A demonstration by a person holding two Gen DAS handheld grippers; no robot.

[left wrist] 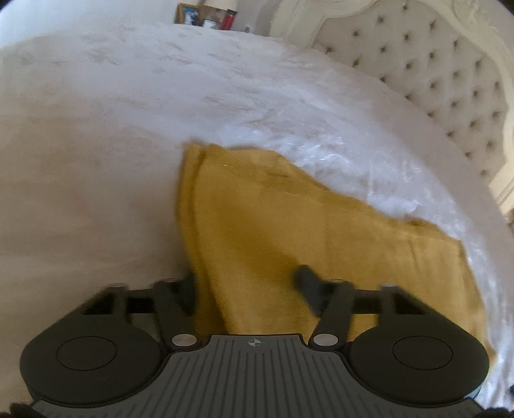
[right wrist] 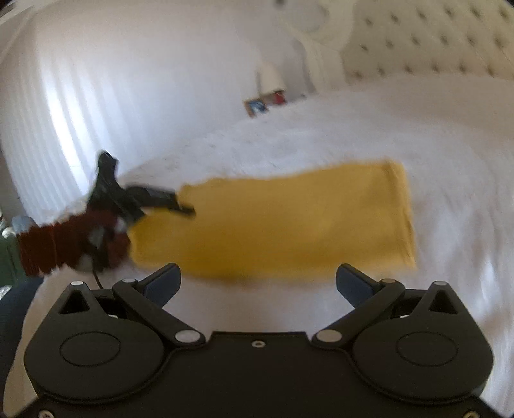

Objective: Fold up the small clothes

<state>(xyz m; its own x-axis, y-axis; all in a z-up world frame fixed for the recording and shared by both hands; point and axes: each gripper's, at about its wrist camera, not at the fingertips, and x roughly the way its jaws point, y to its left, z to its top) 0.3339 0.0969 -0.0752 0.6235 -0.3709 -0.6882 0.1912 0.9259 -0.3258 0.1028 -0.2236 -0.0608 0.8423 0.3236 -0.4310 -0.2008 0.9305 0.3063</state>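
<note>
Mustard-yellow garment lies on the white fuzzy bedspread, roughly mid-bed, with the tufted headboard beyond it. In my right wrist view it reads as one long rectangular strip, edges fairly straight, so I judge at least one lengthwise fold is already in; the doubled layers along its left edge in the left wrist view back that up. It's blurry, so I can't count layers.

My left gripper is right on the near end of the cloth. The fingers sit apart with fabric running between them and over the left finger. I can't tell if it is actually pinching or just resting around the cloth; the fabric hides the contact. From the right wrist view the left gripper shows at the strip's left end, touching it, held by a hand in a dark red knit sleeve.

My right gripper is spread wide, holding nothing, hovering just short of the strip's near long edge, over bare bedspread.

Progress call: partway. Long strip done, still needs folding end over end into a compact stack. Likely next is bringing the left end across toward the far right end. Risk: fluffy bedspread drags cloth, layers slide apart.

Clutter on the far nightstand, not relevant.
</note>
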